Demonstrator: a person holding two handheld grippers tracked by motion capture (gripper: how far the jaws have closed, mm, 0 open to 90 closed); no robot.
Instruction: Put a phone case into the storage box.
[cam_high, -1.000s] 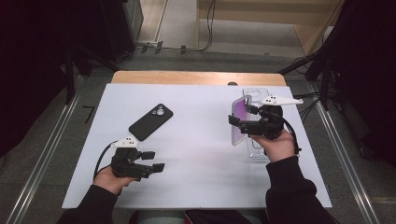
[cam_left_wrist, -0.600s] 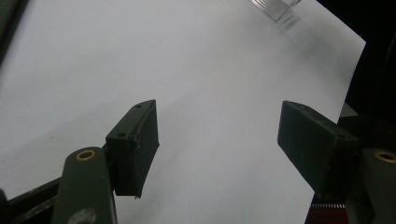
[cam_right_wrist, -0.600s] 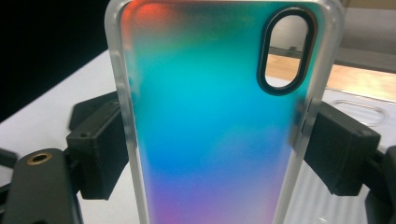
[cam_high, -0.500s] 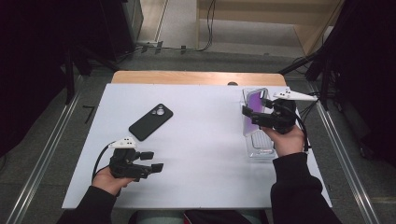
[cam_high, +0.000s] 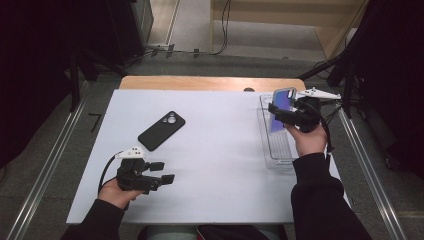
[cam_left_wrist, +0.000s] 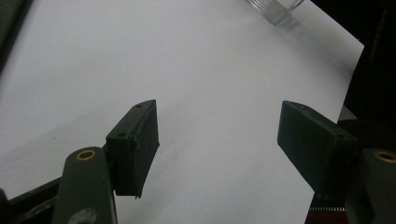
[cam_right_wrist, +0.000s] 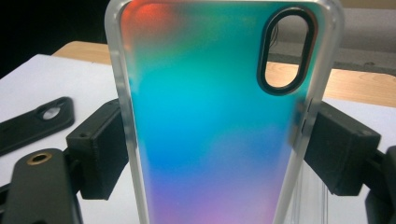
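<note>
Counter (cam_high: 210, 165) under a white sheet, wood strip bare along the far edge. Clear tray (cam_high: 274, 150) lying along the right edge, near the far right corner. Black phone case (cam_high: 161, 130) flat, camera hole up, left of centre, well apart from the tray.

Rainbow phone case (cam_high: 281, 107) upright in the air over the far end of the tray, not touching it. Same case in the right gripper view (cam_right_wrist: 215, 116): clear rim, oval camera cutout at top, pads clamped on both long edges.

Right gripper (cam_high: 287, 116): closed on the rainbow case across its width, grip about mid-length. Left gripper (cam_high: 162, 180): near the front left edge, resting low over the sheet, jaws partly open, nothing between them; left gripper view confirms bare sheet between the pads (cam_left_wrist: 135, 147).

Step in hand, by the look of it: carrying the rainbow case clear of the tray toward the open sheet.

Doing it well:
- Keep squeeze steady; rim is thin and flexible, extra force likely bows it and lets it pop out.
- Lift bottom edge fully above the tray wall before going sideways, else risk of dragging the tray.
- Keep case upright and move slowly.
- Pick a landing spot apart from the black case.
- Lower the bottom edge to the sheet, tip flat, then release.
</note>
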